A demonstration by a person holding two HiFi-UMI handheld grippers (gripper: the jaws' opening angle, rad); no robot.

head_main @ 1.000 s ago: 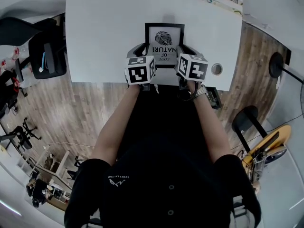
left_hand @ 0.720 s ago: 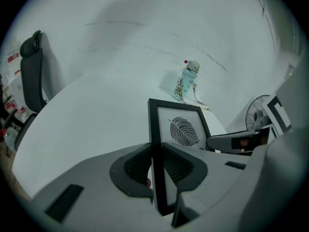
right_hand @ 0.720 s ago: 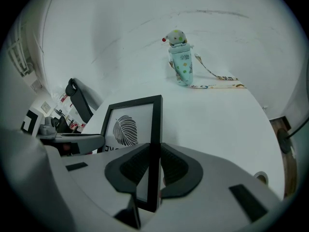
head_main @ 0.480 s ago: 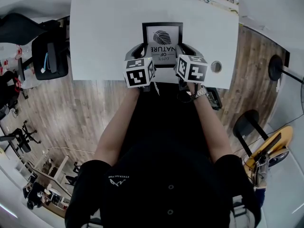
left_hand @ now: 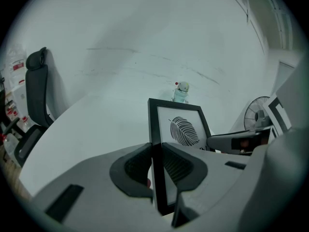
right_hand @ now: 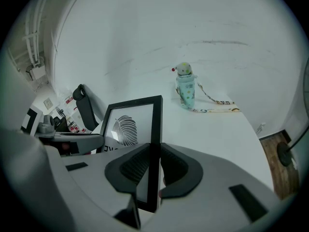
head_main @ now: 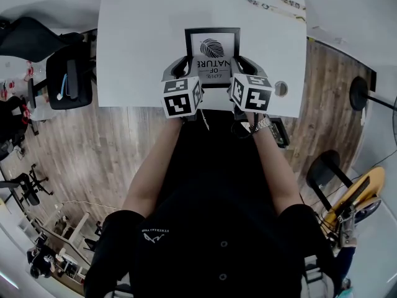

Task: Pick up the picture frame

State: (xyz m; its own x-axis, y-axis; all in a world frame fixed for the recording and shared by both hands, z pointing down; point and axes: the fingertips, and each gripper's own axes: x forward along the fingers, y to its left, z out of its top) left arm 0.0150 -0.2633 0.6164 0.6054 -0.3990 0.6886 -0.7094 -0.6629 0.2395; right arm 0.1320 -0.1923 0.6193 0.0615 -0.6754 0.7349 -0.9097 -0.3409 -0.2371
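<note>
The picture frame (head_main: 213,47) is black, with a leaf drawing and some words on white paper. It is over the near part of the white table (head_main: 139,36), right in front of the person. Both grippers hold it, one on each side. The left gripper (left_hand: 157,164) has its two jaws squeezed on the frame's left edge, so the black edge sits right between the pads. The right gripper (right_hand: 153,170) does the same on the frame's right edge. The frame's top points away from the person. I cannot tell if its bottom touches the table. Far back on the table stands a small blue-green bottle (right_hand: 186,88) with a strap. A black chair (head_main: 67,79) is by the table's left end
</note>
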